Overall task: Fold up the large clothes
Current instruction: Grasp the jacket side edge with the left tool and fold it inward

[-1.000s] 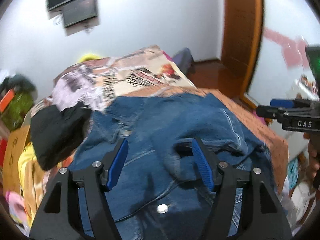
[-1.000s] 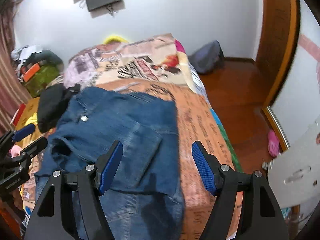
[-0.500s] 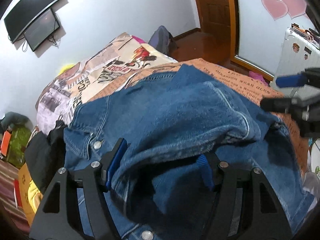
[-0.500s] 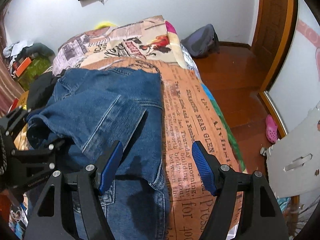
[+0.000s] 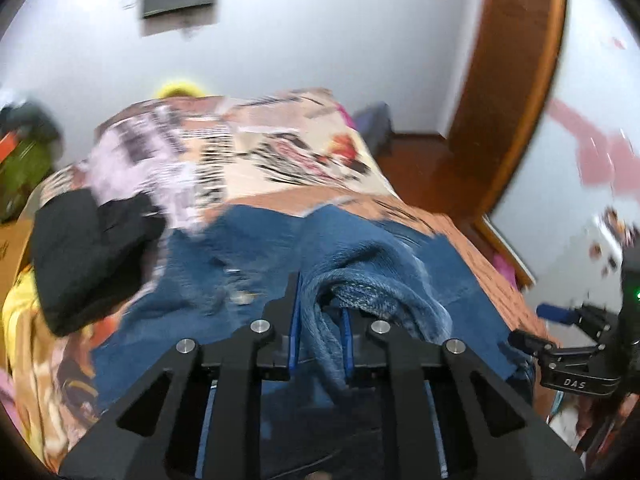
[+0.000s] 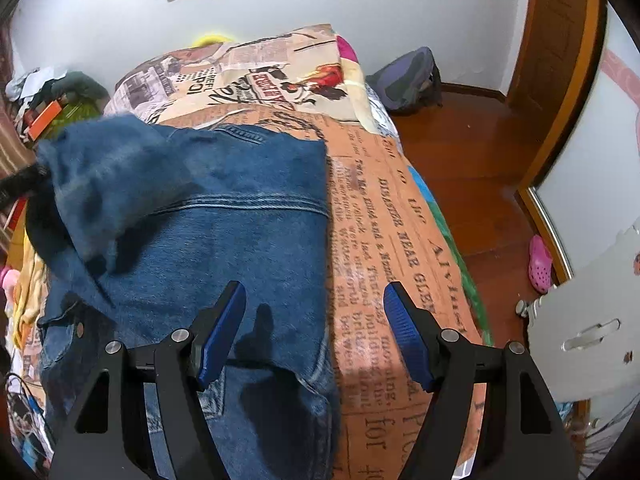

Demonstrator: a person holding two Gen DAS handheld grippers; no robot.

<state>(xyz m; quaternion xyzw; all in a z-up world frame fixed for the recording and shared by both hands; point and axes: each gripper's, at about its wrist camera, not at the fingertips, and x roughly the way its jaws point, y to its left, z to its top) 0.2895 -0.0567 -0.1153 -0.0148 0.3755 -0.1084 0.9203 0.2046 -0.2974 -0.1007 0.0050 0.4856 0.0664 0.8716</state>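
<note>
1. The left gripper, wide apart a second ago, is now pinching a bunched fold of the denim jacket between its blue pads.
2. The right gripper is hovering with its fingers spread wide over the jacket's right edge, gripping nothing.
3. The jacket is lying spread on the bed, whose newspaper-print cover is showing "NEAR GLEN".
4. Seen from the left wrist, the right gripper's body is reading "DAS".

"DAS" on the right tongs; "DISASTER NEAR GLEN" on the bedsheet.
</note>
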